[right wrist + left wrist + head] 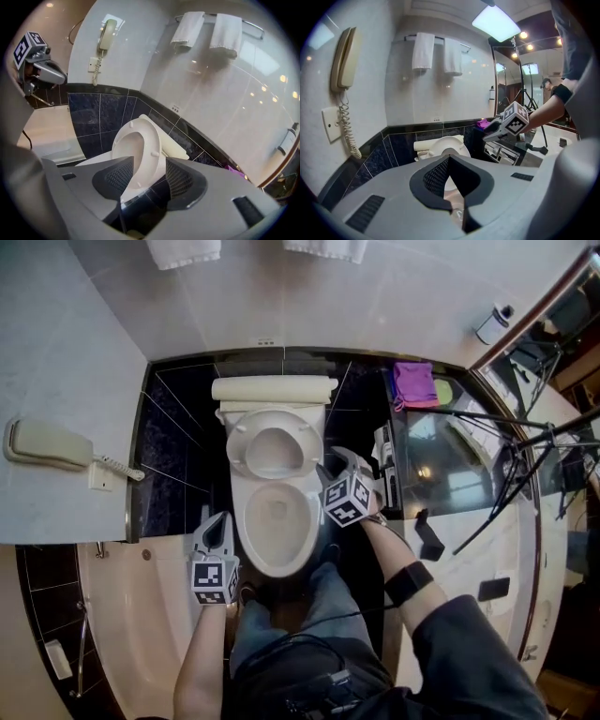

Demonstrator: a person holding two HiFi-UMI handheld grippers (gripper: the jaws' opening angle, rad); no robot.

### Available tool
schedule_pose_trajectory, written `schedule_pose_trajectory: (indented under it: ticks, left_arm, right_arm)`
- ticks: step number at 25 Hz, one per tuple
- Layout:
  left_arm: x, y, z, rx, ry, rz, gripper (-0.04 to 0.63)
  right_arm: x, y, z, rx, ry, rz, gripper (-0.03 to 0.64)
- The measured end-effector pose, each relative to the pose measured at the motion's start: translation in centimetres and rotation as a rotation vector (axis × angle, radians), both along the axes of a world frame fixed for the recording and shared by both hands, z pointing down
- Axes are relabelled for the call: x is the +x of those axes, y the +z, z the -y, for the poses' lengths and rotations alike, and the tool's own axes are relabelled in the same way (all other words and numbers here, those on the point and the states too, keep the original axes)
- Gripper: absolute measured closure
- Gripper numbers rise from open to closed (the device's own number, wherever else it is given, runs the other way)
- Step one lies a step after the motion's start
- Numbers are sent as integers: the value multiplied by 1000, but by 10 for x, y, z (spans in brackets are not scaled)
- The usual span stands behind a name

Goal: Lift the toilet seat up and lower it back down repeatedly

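The white toilet seat [241, 448] stands raised against the cistern [272, 388], with the open bowl [251, 521] below it. My right gripper [334, 465] is at the seat's right side, and its jaws stand open. In the right gripper view the upright toilet seat [151, 140] shows its lower edge in the gap of my right gripper [149, 176], and no pad presses on it. My left gripper [219, 521] hovers beside the bowl's left rim. In its own view the left gripper [449, 159] has its pads meeting at the tips, holding nothing.
A wall phone [47, 444] hangs at the left above a bathtub [122, 615]. A dark counter with a mirror, a purple cloth [413, 382] and tripod legs [506, 474] lies to the right. Towels [183, 249] hang on the back wall. The person's legs [309, 615] stand before the bowl.
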State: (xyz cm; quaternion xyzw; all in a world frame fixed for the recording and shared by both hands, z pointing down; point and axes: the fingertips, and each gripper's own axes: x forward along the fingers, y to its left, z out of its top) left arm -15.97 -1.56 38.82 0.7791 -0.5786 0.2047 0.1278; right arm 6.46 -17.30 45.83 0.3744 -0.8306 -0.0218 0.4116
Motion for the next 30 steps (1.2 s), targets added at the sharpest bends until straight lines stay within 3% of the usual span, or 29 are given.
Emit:
schedule_pose_trajectory:
  ticks: [9, 17, 23, 30]
  left_arm:
    - [26, 42, 48, -38, 3, -17, 597]
    - [24, 76, 56, -76, -28, -17, 597]
    - [18, 93, 56, -104, -67, -35, 598]
    - [12, 113, 53, -126, -93, -31, 597]
  right_arm:
    - [-31, 52, 95, 36, -79, -72, 360]
    - [-57, 91, 129, 45, -135, -97, 367]
    - [-72, 96, 144, 95, -177, -131, 497]
    - [-73, 97, 144, 108, -171, -132, 505]
